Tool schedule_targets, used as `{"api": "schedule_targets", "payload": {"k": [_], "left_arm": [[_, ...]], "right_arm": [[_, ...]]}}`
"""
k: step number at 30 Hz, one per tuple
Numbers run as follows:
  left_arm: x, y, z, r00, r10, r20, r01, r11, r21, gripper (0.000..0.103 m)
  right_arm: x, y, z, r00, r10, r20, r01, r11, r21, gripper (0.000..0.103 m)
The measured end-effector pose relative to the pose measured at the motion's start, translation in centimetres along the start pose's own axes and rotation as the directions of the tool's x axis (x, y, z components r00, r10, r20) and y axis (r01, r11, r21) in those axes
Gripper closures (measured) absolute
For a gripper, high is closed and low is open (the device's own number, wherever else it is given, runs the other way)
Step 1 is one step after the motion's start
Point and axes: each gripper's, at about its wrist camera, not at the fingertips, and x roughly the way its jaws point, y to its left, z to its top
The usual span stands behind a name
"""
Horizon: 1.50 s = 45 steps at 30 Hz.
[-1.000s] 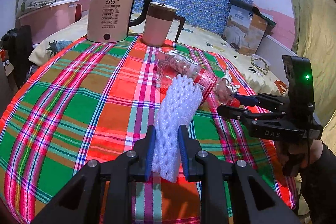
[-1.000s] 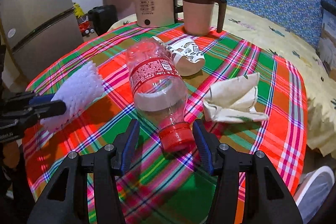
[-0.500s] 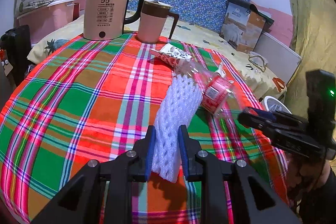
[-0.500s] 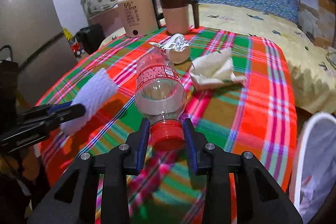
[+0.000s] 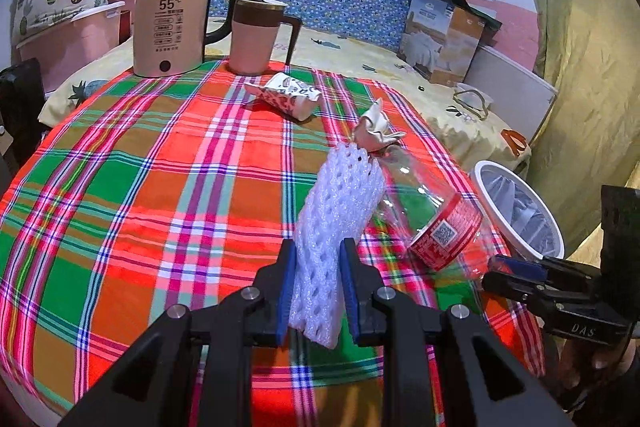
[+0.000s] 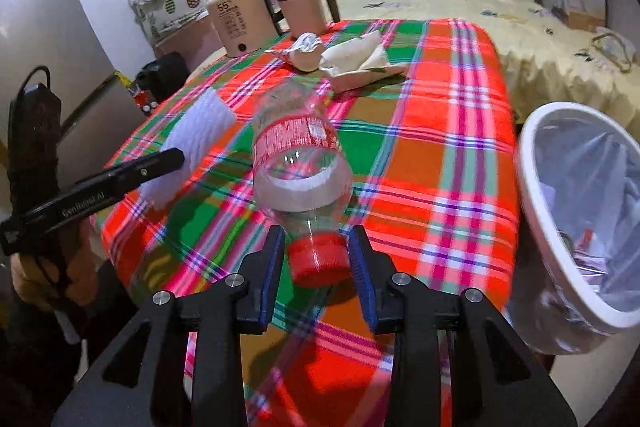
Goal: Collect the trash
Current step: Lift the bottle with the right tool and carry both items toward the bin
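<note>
My left gripper (image 5: 316, 291) is shut on a white foam net sleeve (image 5: 336, 219) and holds it above the plaid table (image 5: 140, 195). My right gripper (image 6: 318, 259) is shut on the red cap of a clear plastic bottle (image 6: 300, 163) with a red label, held off the table; the bottle also shows in the left wrist view (image 5: 432, 215). A crushed paper cup (image 5: 288, 95) and a crumpled tissue (image 5: 374, 127) lie on the cloth. A white trash bin (image 6: 580, 211) with a plastic liner stands by the table's right edge.
A cream kettle (image 5: 172, 23) and a pink mug (image 5: 256, 35) stand at the table's far edge. A bed with a cardboard box (image 5: 444, 35) lies behind. A grey fridge (image 6: 48, 59) stands at the left.
The right gripper has lifted the bottle and carried it right, toward the bin, which now fills more of its view. The left gripper still holds the foam sleeve and has shifted right.
</note>
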Motion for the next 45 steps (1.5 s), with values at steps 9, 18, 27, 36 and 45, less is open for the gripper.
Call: {"api": "schedule_targets", "payload": {"k": [9, 18, 27, 36, 45], "left_arm": [[-0.4, -0.6, 0.2, 1.000, 0.004, 0.011, -0.004, 1.000, 0.007, 0.080], [-0.5, 0.3, 0.0, 1.000, 0.022, 0.006, -0.022, 1.000, -0.009, 0.080], [-0.2, -0.5, 0.0, 1.000, 0.005, -0.001, -0.005, 1.000, 0.001, 0.079], [-0.2, -3.4, -0.1, 0.999, -0.039, -0.008, 0.040, 0.998, 0.051, 0.080], [0.1, -6.3, 0.1, 0.997, -0.081, -0.022, 0.082, 0.992, 0.096, 0.080]], "right_arm": [[0.9, 1.0, 2.5, 1.000, -0.010, 0.024, 0.012, 0.997, -0.075, 0.036], [3.6, 1.0, 3.5, 1.000, 0.020, -0.012, -0.020, 0.999, -0.049, 0.037], [0.8, 0.2, 2.2, 0.998, -0.008, 0.056, 0.007, 1.000, 0.026, 0.038], [-2.2, -1.2, 0.9, 0.993, -0.037, 0.113, 0.026, 0.995, 0.100, 0.038], [-4.3, -2.8, 0.1, 0.986, -0.070, 0.149, 0.047, 0.988, 0.150, 0.038]]}}
